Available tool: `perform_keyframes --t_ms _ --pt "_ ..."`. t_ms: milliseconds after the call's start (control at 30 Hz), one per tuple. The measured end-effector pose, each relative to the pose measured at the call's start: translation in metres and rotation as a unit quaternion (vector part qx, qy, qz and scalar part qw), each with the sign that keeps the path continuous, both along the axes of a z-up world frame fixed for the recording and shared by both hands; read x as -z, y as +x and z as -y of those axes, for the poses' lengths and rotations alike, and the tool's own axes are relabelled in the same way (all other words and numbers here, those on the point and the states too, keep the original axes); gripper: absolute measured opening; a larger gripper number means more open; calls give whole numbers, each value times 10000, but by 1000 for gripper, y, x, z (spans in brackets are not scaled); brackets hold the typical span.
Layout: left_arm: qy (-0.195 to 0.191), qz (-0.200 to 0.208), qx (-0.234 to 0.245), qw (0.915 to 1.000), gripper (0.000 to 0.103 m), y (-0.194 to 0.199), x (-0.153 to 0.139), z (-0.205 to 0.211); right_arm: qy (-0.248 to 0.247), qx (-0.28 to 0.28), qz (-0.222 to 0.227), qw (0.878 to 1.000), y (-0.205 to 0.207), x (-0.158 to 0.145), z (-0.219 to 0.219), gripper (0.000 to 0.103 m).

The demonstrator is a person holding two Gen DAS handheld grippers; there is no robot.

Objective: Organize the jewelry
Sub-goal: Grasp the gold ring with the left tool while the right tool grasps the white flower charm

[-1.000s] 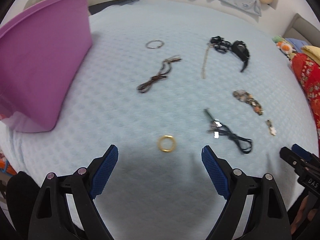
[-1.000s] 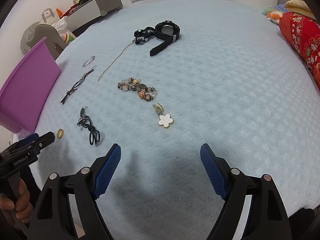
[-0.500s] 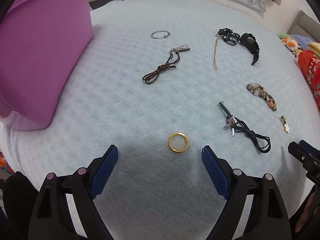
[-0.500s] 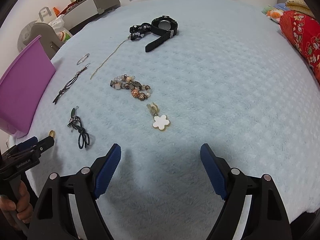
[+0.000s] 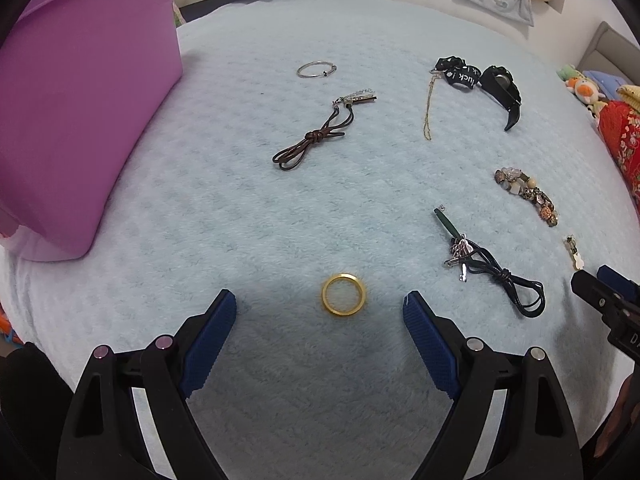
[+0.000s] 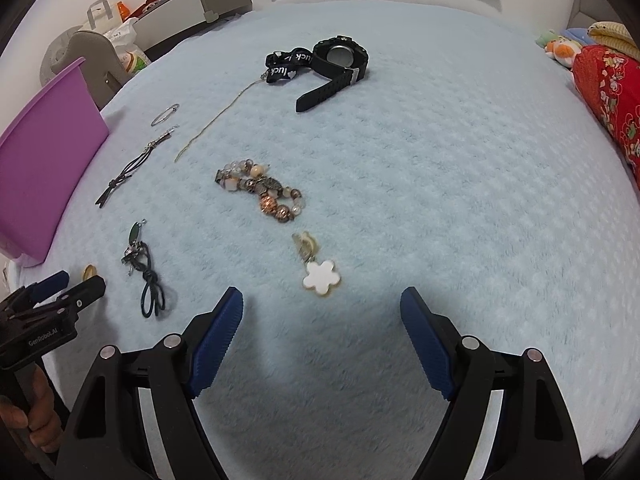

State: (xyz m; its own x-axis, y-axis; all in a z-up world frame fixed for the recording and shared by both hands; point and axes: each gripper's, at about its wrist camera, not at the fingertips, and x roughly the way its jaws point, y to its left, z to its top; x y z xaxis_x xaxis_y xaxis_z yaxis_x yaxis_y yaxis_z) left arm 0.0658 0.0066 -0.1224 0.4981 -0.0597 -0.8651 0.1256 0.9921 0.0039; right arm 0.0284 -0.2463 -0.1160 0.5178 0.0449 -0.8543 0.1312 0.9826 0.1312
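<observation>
The small gold band ring (image 5: 343,294) lies flat on the pale blue quilted bedspread (image 5: 248,216), just ahead of your left gripper (image 5: 320,312) and roughly centred between its wide-apart, empty jaws; you look to be lining up the first pick, with nothing yet gathered. To the right of the ring sits the dark green knotted cord with silver charms (image 5: 488,264); beyond it the chunky brown and cream beaded bracelet (image 5: 528,196); farther up the bed, the brown knotted leather cord (image 5: 316,136), the thin silver hoop (image 5: 316,69), a fine gold chain (image 5: 428,108) and the black wristwatch (image 5: 500,88). The purple plastic bin (image 5: 80,112) stands at the left, probably the destination, though its inside is hidden. Your right gripper (image 6: 322,312) hangs with jaws spread and empty, the white flower-shaped pendant (image 6: 321,275) just ahead of them. Next, lower the left jaws to straddle the ring and close gently; the thin band may sink into the soft cover or slip.
</observation>
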Motion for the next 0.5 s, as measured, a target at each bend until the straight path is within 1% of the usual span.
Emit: perform_keyframes --t_ms 133,233,300,367,500 --pt "-24 11 -47 10000 84 2 2 3 -77 -112 -134 9998 10 5 4 77" --pt "-62 14 -76 10000 84 4 4 2 -158 -161 -118 9997 13 7 2 77" --pt "-67 56 -68 9999 86 5 5 2 -207 -171 -97 9996 14 9 1 77" --pt "-21 133 -36 9999 92 5 7 3 -257 -179 -59 9995 15 10 -1 77" --pt "51 307 -9 9995 95 3 10 4 -392 -201 45 9990 16 13 -3 77"
